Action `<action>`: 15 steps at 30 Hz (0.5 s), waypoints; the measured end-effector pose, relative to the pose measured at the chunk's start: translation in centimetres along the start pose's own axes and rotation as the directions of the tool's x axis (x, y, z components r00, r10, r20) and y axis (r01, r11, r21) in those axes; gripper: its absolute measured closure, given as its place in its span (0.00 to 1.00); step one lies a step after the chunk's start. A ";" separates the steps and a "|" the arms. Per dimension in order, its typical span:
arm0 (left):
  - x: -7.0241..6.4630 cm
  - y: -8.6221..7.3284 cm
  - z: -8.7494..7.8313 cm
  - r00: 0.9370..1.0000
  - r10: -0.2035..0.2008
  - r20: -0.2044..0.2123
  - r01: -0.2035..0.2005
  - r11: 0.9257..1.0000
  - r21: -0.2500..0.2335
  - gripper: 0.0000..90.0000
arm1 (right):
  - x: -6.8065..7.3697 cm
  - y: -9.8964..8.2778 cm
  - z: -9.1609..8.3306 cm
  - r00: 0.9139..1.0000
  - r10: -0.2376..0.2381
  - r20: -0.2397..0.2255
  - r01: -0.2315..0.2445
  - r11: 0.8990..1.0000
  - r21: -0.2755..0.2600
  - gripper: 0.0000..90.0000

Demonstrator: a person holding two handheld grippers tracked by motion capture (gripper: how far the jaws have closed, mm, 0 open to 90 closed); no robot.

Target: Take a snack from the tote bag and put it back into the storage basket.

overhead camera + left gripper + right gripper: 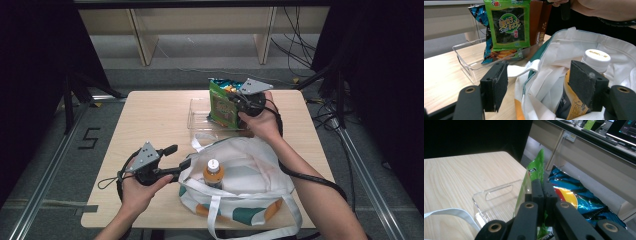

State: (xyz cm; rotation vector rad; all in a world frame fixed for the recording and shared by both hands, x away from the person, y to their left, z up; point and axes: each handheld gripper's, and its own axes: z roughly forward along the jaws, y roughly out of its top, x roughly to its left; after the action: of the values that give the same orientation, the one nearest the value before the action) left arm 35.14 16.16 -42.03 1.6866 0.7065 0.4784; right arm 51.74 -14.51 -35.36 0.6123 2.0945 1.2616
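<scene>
glossy green foil packet (509, 23), clear plastic tray (464, 56), matt cloth bag (250, 170), wooden table (150, 120).

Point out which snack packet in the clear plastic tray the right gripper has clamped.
The green seaweed packet: the right gripper pinches its top edge. The blue crisp bag and brown packet stand ungripped.

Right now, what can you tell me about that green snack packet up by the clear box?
The flat green foil seaweed snack packet has a dark panel with a round green logo and yellow lettering. It stands upright in the clear plastic tray, in front of a blue crinkly chip bag. The right gripper has its jaws shut on the packet's top edge.
</scene>
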 end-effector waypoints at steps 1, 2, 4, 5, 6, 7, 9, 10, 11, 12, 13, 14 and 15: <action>0.0 0.0 0.0 1.000 0.000 0.000 0.000 1.000 0.000 0.35 | 0.0 0.0 0.0 1.000 -0.004 0.007 0.004 1.000 -0.002 1.00; 0.0 0.0 0.0 1.000 0.002 -0.001 -0.002 1.000 0.000 0.35 | -0.1 0.0 0.1 1.000 -0.007 0.013 0.007 1.000 -0.010 1.00; 0.0 0.0 0.0 1.000 0.001 0.000 -0.001 1.000 0.000 0.35 | -0.2 -0.1 0.1 1.000 -0.018 0.021 0.019 1.000 -0.015 1.00; 0.0 0.0 0.0 1.000 0.002 0.000 -0.002 1.000 0.000 0.35 | -0.1 -0.1 0.1 1.000 0.002 0.009 -0.002 1.000 -0.006 1.00; 0.0 0.0 0.0 1.000 0.002 -0.001 -0.002 1.000 -0.001 0.35 | -0.1 -0.1 0.1 1.000 -0.007 0.015 0.008 1.000 -0.011 1.00; 0.0 0.0 -0.1 1.000 0.003 -0.001 -0.003 1.000 -0.001 0.35 | -0.1 -0.1 0.1 1.000 0.004 0.010 -0.004 1.000 -0.014 1.00; 0.0 0.0 0.0 1.000 0.002 -0.001 -0.002 1.000 0.000 0.35 | -0.1 -0.1 0.2 1.000 0.003 0.010 -0.003 1.000 -0.019 1.00; 0.0 0.0 0.0 1.000 0.002 -0.001 -0.002 1.000 0.000 0.35 | -0.1 -0.2 0.2 1.000 0.012 0.019 -0.012 1.000 -0.021 1.00; 0.0 0.0 0.0 1.000 0.002 -0.001 -0.002 1.000 0.001 0.35 | -0.1 -0.2 0.2 1.000 -0.001 0.027 0.002 1.000 -0.029 1.00; 0.0 0.0 0.0 1.000 0.004 0.000 -0.004 1.000 0.003 0.35 | -0.2 -0.2 0.2 0.999 -0.010 0.031 0.011 0.999 -0.032 1.00; 0.0 0.0 0.0 1.000 0.005 0.000 -0.005 1.000 0.005 0.35 | -0.3 -0.2 0.3 1.000 -0.012 0.024 0.013 1.000 -0.025 1.00; 0.0 0.0 0.0 1.000 0.001 -0.001 -0.001 1.000 0.002 0.35 | -0.2 -0.3 0.3 1.000 -0.005 0.015 0.005 1.000 -0.018 1.00; 0.0 0.0 0.0 1.000 0.002 -0.001 -0.002 1.000 0.002 0.35 | -0.3 -0.4 0.5 0.999 -0.015 0.031 0.016 1.000 -0.025 1.00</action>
State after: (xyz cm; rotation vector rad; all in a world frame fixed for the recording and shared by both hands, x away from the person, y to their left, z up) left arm 35.14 16.16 -42.06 1.6891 0.7069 0.4798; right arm 52.26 -14.58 -35.76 0.5995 2.0515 1.2598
